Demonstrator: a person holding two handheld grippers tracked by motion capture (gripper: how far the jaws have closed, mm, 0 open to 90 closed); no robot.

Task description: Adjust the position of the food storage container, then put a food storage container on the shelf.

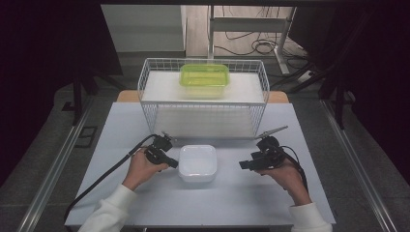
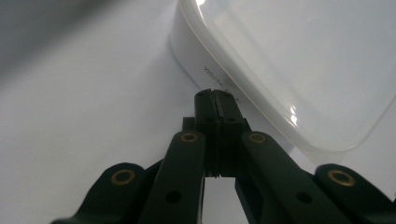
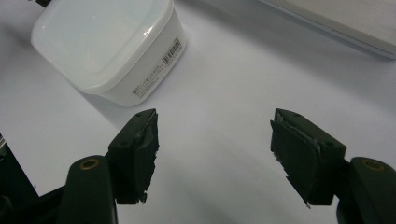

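Note:
A white lidded plastic container [image 1: 197, 163] sits in the middle of the table. My left gripper [image 1: 172, 164] is at its left side, jaws shut with nothing between them; in the left gripper view the closed tips [image 2: 215, 100] sit right at the container's wall [image 2: 191, 60], just under the lid rim. Whether they touch it I cannot tell. My right gripper [image 1: 244, 165] hovers to the container's right, apart from it, jaws open and empty. In the right gripper view the container [image 3: 107, 46] lies beyond the left fingertip [image 3: 140, 135].
A white wire basket [image 1: 203, 99] stands at the back of the table, with a green lidded container [image 1: 204, 79] resting on its upper shelf. Cables trail from both grippers. The table's front edge is close to the person's sleeves.

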